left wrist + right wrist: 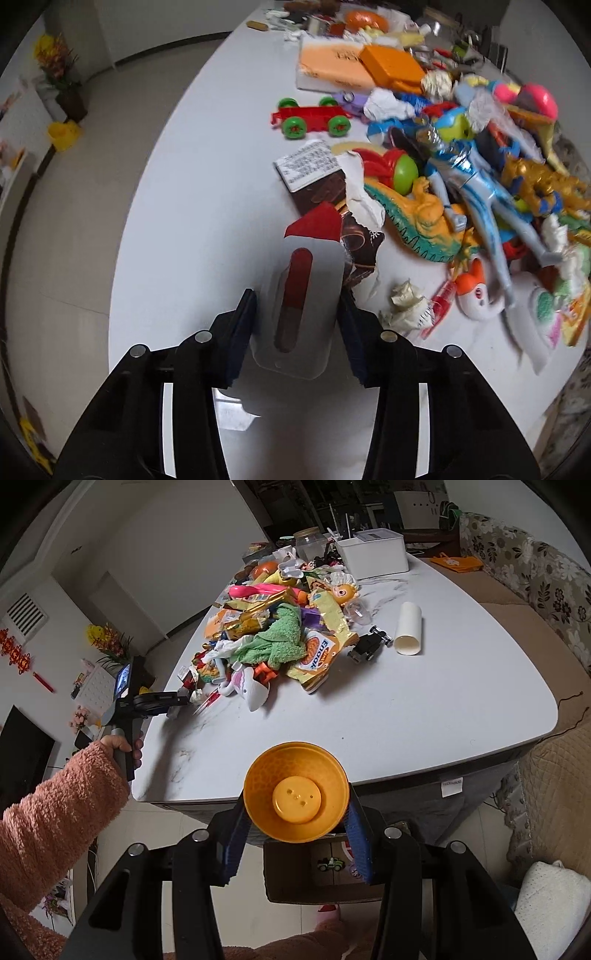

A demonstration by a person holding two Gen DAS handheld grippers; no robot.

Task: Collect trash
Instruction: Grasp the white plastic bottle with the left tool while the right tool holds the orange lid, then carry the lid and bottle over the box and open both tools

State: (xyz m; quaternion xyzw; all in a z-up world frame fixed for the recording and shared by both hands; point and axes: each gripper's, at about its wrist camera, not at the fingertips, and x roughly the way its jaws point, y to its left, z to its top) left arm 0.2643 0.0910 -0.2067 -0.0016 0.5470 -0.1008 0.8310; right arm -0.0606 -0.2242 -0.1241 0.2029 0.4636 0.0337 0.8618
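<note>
A: Left wrist view, bottom centre: left gripper (297,314) is clamped on a white carton with a red window (297,295), both pads pressed on its sides. Red flap at the carton's far end.

B: Over what?

A: Over the white table (192,184). Just past the carton lies a torn brown wrapper (325,192). Right of the gripper there's a crumpled paper wad (404,301) on the tabletop. Toy pile fills the right half of the frame: red cart with green wheels (314,118) upper centre, orange dinosaur (417,218), blue figure (469,177).

B: Right side?

A: Right wrist view, bottom centre: right gripper (295,827) grips an orange plastic bowl (295,790), pads on its rim both sides, open side facing the camera. It sits off the table's near edge, above a cardboard box (306,871) on the floor with a small toy car inside.

B: Anything else?

A: Left of frame: a pink fuzzy sleeve (55,812), hand (118,746) on the other gripper's handle. Centre pile has a green cloth (280,638) and a snack bag (317,657). A white tube (408,627) lies apart, upper right.
</note>
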